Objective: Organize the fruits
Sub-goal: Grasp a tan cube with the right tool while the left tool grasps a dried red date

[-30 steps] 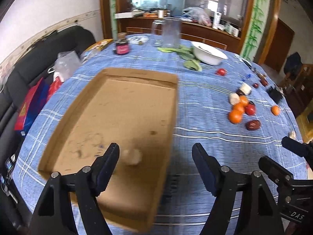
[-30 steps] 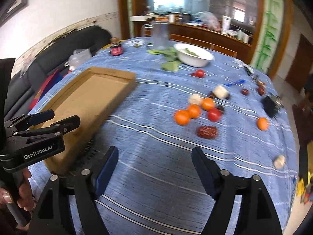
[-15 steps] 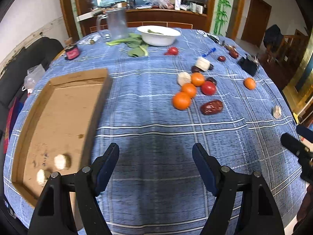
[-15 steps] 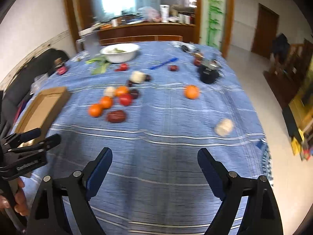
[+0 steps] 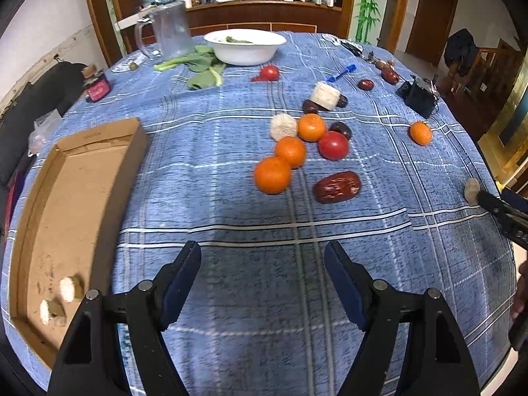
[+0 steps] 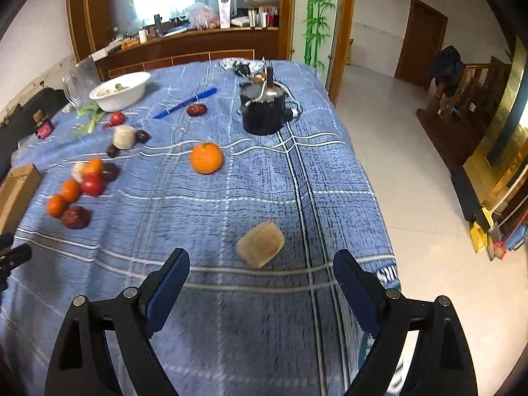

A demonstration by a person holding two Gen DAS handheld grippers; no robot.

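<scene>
A cardboard tray (image 5: 76, 198) lies at the table's left with two pale round pieces (image 5: 59, 300) in its near corner. A cluster of oranges (image 5: 273, 175), a red tomato (image 5: 333, 145) and a dark red date (image 5: 336, 186) sits mid-table, beyond my open, empty left gripper (image 5: 262, 277). My right gripper (image 6: 260, 283) is open and empty, just short of a tan cylindrical piece (image 6: 260, 244). A lone orange (image 6: 206, 157) lies beyond it. The same cluster (image 6: 71, 191) shows at the left of the right wrist view.
A white bowl (image 5: 244, 46), leafy greens (image 5: 201, 69), a clear jug (image 5: 171, 31), a small red jar (image 5: 97, 87), a blue pen (image 6: 184, 103) and a black pot (image 6: 262, 109) stand at the far side. The table's right edge (image 6: 373, 198) drops to the floor.
Both grippers have swung to the right, away from the cardboard tray. The right gripper now faces the tan piece near the table's right edge. Both stay open.
</scene>
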